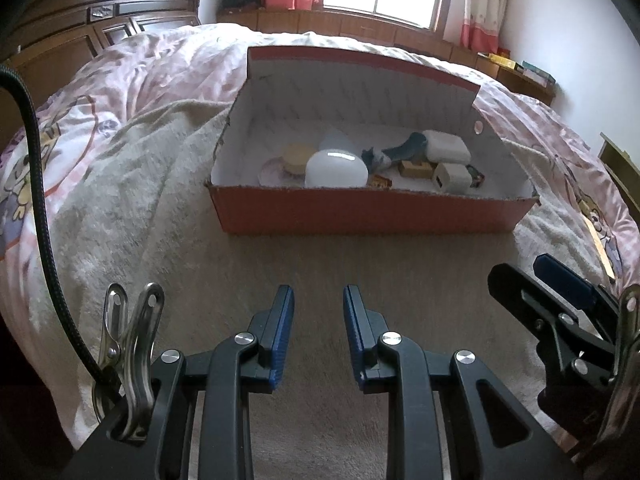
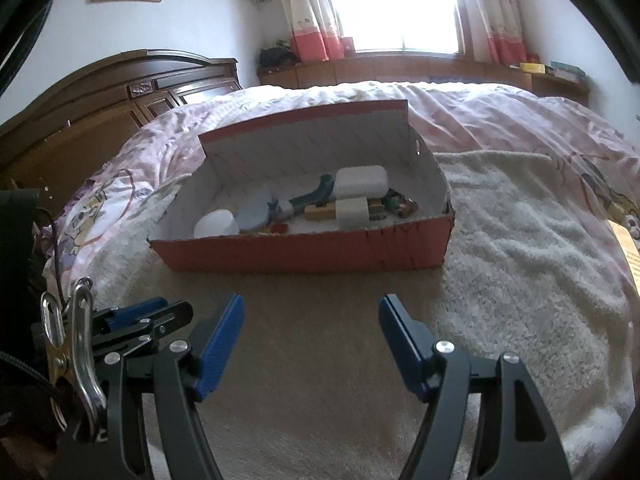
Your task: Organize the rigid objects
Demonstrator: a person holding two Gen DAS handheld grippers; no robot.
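Note:
An orange-red cardboard box [image 1: 372, 210] [image 2: 304, 250] stands open on the bed with its lid flap upright behind. Inside lie a white rounded dome [image 1: 336, 168] [image 2: 214, 224], a white case [image 1: 446, 146] [image 2: 360, 182], a white charger cube [image 1: 452, 178] [image 2: 352, 210], a blue toy [image 1: 400, 152] [image 2: 308, 198], a wooden block [image 1: 416, 168] and a round tan lid [image 1: 298, 156]. My left gripper [image 1: 319, 294] [image 2: 160, 308] hovers short of the box, jaws a narrow gap apart with nothing between them. My right gripper [image 2: 312, 302] [image 1: 520, 268] hangs beside it, open wide and empty.
A cream fleece blanket [image 2: 520, 240] covers the near part of the bed over a pink cartoon quilt [image 1: 160, 68]. A dark wooden headboard [image 2: 100, 92] is at the left. A low wooden ledge [image 2: 420, 68] with books runs under the window.

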